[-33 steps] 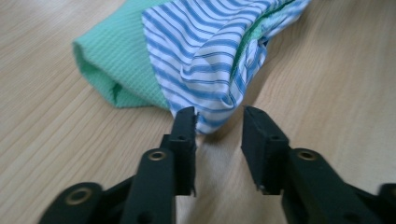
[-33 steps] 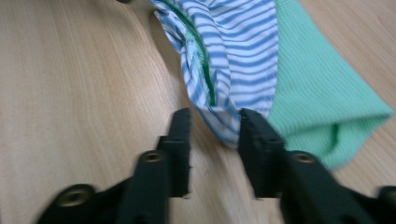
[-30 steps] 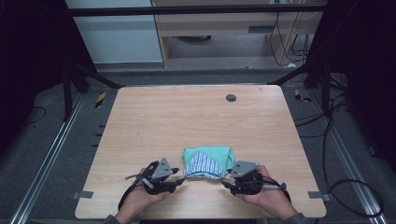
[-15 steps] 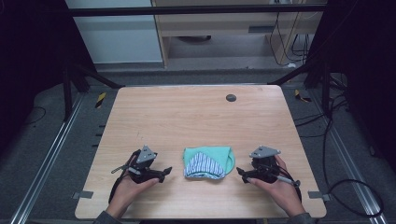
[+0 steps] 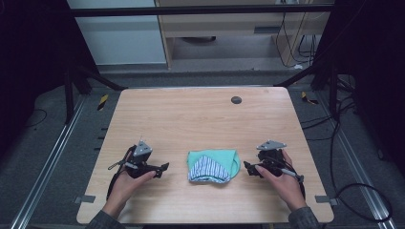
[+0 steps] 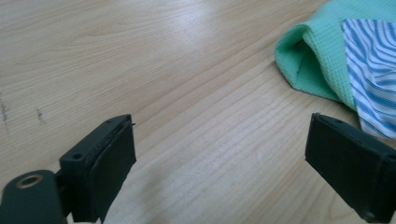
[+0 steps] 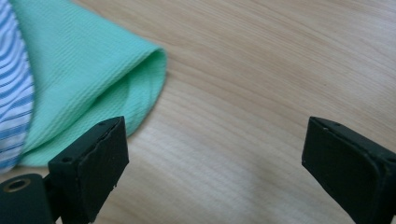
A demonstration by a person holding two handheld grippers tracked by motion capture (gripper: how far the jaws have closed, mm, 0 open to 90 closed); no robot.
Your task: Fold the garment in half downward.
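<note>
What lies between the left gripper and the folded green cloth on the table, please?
Nothing but bare wooden table: the high view shows the left gripper apart from the folded green cloth.

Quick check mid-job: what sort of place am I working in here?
Probably a lab or workshop recording station, not a home. A bare wooden table stands inside a dark metal frame, loose cables trail across the grey floor, and plain cabinets line the wall behind.

No text, label, brand, number or sign can be read on anything in these views.
</note>
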